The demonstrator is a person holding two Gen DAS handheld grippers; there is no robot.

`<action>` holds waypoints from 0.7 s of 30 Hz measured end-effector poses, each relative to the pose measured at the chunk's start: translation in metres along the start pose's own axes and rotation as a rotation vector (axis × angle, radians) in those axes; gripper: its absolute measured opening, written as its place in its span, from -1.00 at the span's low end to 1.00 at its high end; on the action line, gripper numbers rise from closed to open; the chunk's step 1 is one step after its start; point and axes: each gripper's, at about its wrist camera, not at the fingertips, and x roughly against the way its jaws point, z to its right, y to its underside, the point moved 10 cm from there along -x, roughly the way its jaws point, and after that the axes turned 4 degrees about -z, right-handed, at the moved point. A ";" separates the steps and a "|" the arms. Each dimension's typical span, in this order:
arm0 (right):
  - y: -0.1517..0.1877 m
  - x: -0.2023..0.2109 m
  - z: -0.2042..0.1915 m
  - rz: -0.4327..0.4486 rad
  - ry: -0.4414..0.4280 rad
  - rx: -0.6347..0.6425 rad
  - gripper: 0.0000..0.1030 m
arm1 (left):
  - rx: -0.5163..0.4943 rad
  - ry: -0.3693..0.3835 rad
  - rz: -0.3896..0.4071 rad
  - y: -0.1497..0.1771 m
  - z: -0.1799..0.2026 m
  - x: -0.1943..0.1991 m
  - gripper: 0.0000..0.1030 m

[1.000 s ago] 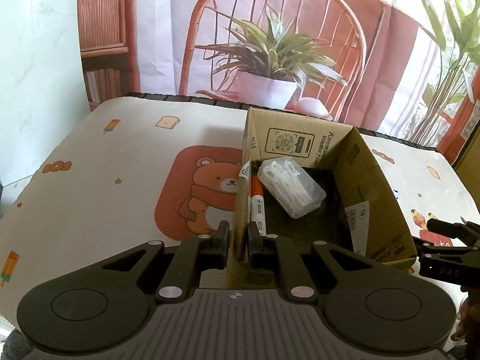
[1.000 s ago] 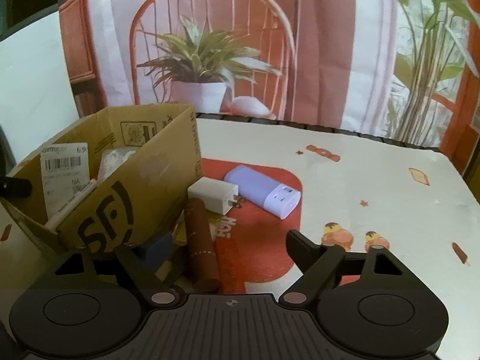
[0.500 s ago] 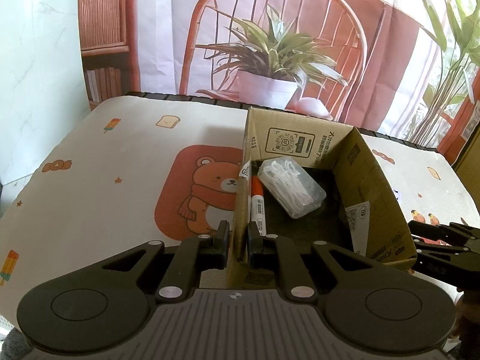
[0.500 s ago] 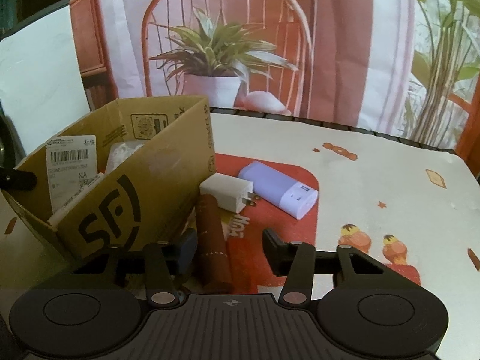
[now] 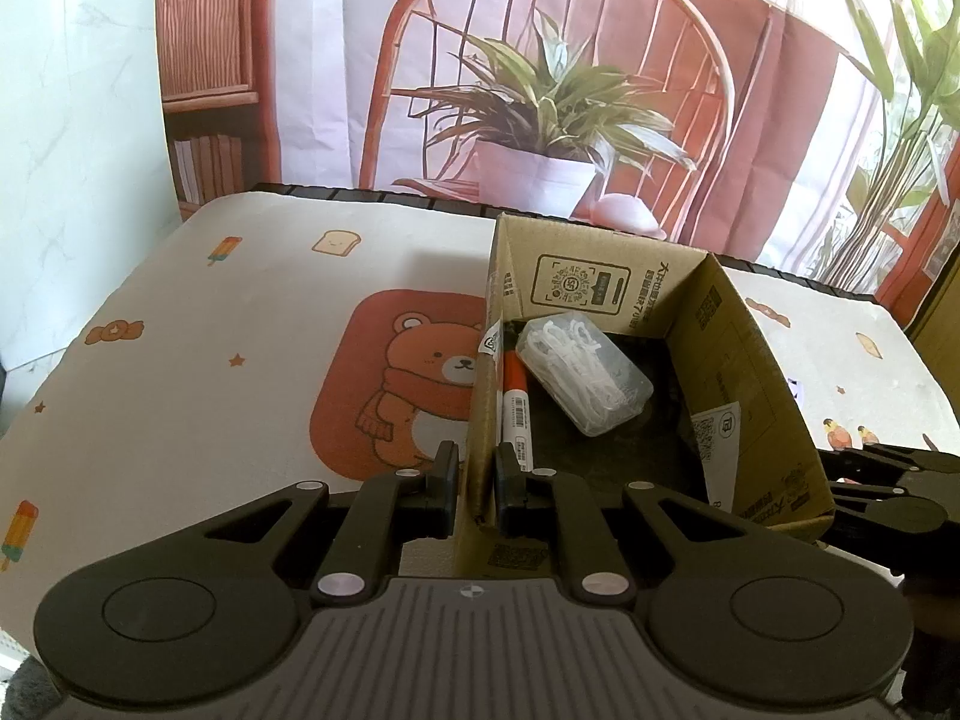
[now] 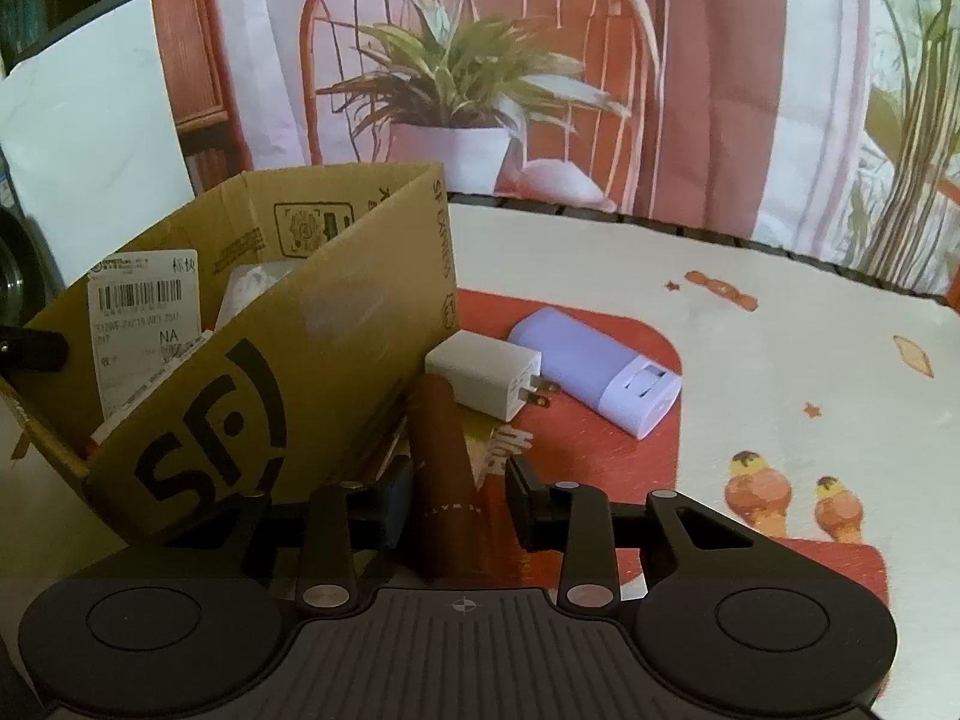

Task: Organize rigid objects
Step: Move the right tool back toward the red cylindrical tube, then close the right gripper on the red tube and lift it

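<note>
Cardboard box (image 5: 612,300) stands on the printed tablecloth (image 5: 180,360), its near wall pinched by the left gripper (image 5: 475,480) and steadied. Just right of the box, a brown cylinder (image 6: 441,468) lies between the right gripper's (image 6: 459,504) fingers, which have just been closing but appear not yet to pinch it. Centre the tube, close squarely, lift clear of the white charger (image 6: 483,375).
</note>
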 end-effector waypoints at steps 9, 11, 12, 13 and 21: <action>-0.003 -0.010 -0.004 -0.009 -0.012 -0.001 -0.41 | -0.003 -0.004 -0.001 0.001 -0.001 0.000 -0.73; -0.004 -0.013 -0.006 -0.011 -0.013 0.001 -0.42 | -0.003 -0.004 -0.001 0.001 -0.002 0.000 -0.73; -0.004 -0.014 -0.007 -0.015 -0.015 0.003 -0.47 | -0.003 -0.005 -0.001 0.001 -0.001 0.000 -0.73; -0.004 -0.016 -0.008 -0.019 -0.016 0.004 -0.50 | -0.003 -0.005 -0.001 0.001 -0.002 0.000 -0.73; -0.003 -0.018 -0.008 -0.020 -0.006 -0.005 -0.55 | -0.004 -0.007 -0.002 0.001 -0.002 0.000 -0.71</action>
